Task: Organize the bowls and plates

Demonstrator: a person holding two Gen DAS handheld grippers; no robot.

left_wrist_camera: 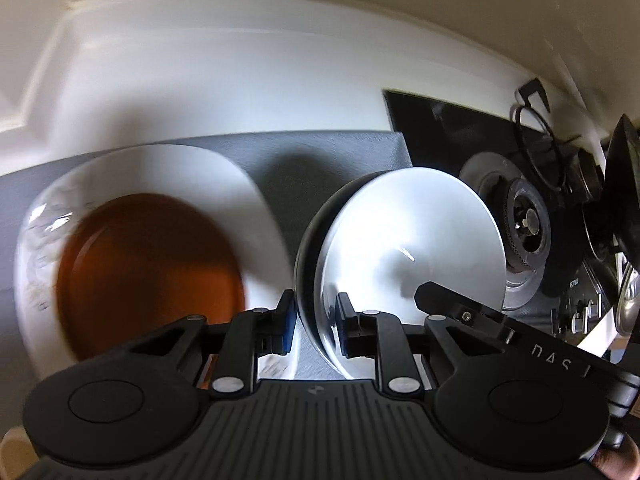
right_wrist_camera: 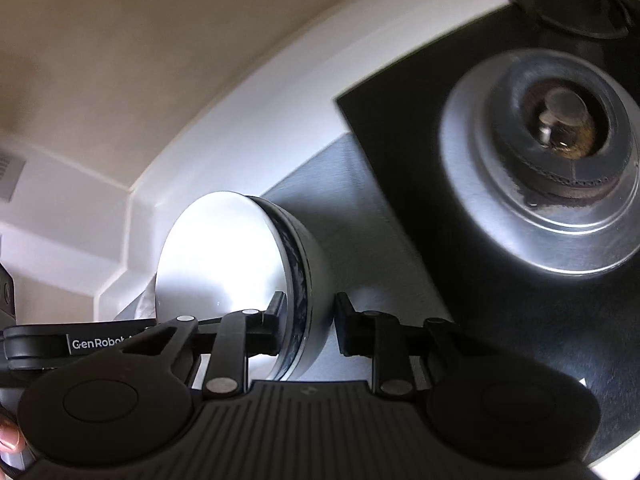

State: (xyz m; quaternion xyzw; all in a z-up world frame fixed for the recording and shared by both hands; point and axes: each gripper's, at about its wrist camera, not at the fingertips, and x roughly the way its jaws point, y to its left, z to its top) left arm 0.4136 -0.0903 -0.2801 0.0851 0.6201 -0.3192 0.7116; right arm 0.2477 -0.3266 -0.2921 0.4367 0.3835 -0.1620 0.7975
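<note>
straddling bowl (left_wrist_camera: 400, 248) rim, both fingers (left_wrist_camera: 289, 312)

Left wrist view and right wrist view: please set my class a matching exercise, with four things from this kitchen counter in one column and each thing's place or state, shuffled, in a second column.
Things
1. bowl
2. brown plate
3. white plate
4. gas burner

Place or state
A. set in the black hob
B. tipped on its side, white inside showing
C. lying on top of another plate
D. on the grey mat, carrying a smaller plate

Pairs: 1-B, 2-C, 3-D, 4-A
</note>
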